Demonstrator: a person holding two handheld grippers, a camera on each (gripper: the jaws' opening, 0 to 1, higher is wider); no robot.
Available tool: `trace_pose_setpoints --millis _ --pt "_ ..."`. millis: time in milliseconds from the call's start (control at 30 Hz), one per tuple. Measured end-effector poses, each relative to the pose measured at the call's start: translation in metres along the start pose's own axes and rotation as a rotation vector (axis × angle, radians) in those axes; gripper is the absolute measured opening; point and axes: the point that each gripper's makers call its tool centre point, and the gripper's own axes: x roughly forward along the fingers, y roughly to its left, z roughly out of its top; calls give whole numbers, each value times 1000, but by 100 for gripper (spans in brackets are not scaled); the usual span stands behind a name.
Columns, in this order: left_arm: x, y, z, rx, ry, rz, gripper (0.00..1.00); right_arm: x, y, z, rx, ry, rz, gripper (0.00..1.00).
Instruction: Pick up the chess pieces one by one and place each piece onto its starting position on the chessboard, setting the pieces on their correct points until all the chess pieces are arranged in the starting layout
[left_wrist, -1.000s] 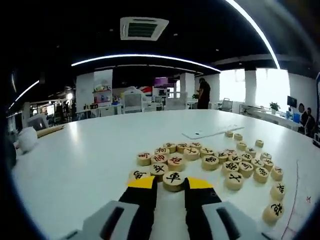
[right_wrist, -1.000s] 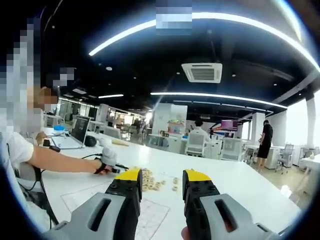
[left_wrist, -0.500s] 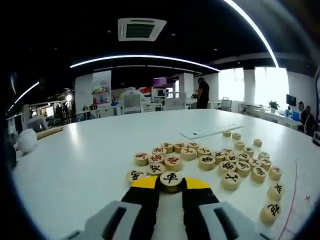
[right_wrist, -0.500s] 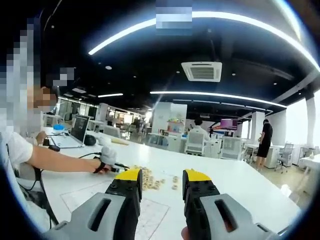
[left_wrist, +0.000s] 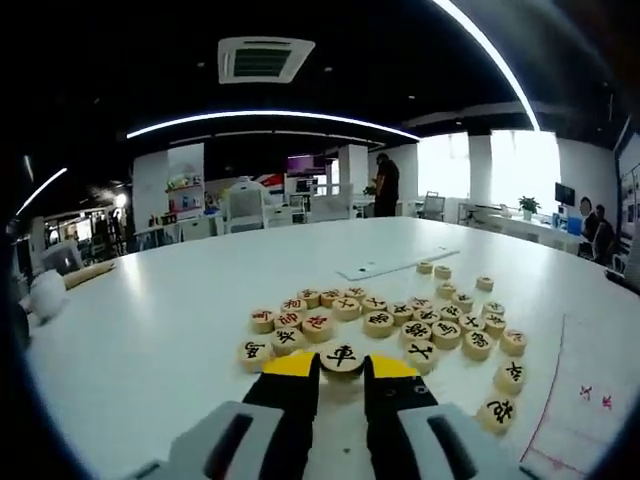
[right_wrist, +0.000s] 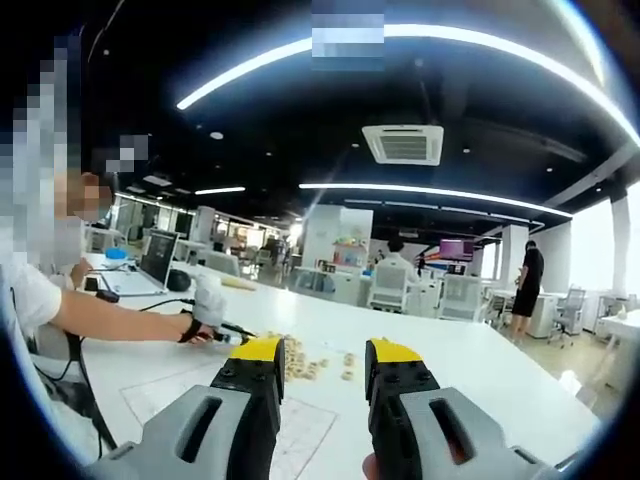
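My left gripper (left_wrist: 341, 362) is shut on a round wooden chess piece (left_wrist: 341, 356) with a black character, held between its yellow-tipped jaws just in front of the pile of pieces (left_wrist: 385, 317) on the white table (left_wrist: 160, 320). A corner of the chessboard sheet (left_wrist: 575, 400) with red lines lies at the lower right. In the right gripper view, my right gripper (right_wrist: 322, 365) hangs open above the table with nothing between its jaws. Beyond it lie the pile of pieces (right_wrist: 305, 362) and the chessboard sheet (right_wrist: 295, 425). A person's gloved hand (right_wrist: 208, 305) holds the other gripper (right_wrist: 228, 335) at the pile.
A flat white card (left_wrist: 385, 267) lies on the table behind the pile. A few loose pieces (left_wrist: 500, 410) sit near the board's edge. A laptop (right_wrist: 160, 262) stands at the far left of the table. People stand among office desks in the background.
My left jaws have come together on the black-character piece that lay between them. The left view has shifted, so the pile sits a little farther off. The right gripper has held still.
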Motion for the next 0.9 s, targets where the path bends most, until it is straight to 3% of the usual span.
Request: trace_pose_setpoints --millis 167,400,733,900 --pt "-17 0 6 22 -12 -6 20 -1 1 1 -1 0 1 33" --pt "-47 -8 12 8 -40 -62 20 -7 0 3 1 -5 2 33" --pt "-104 -38 -9 16 -16 -191 20 -11 1 8 17 -19 21 34" --pt "-117 -43 -24 26 15 -218 20 -16 3 16 72 -53 51 33"
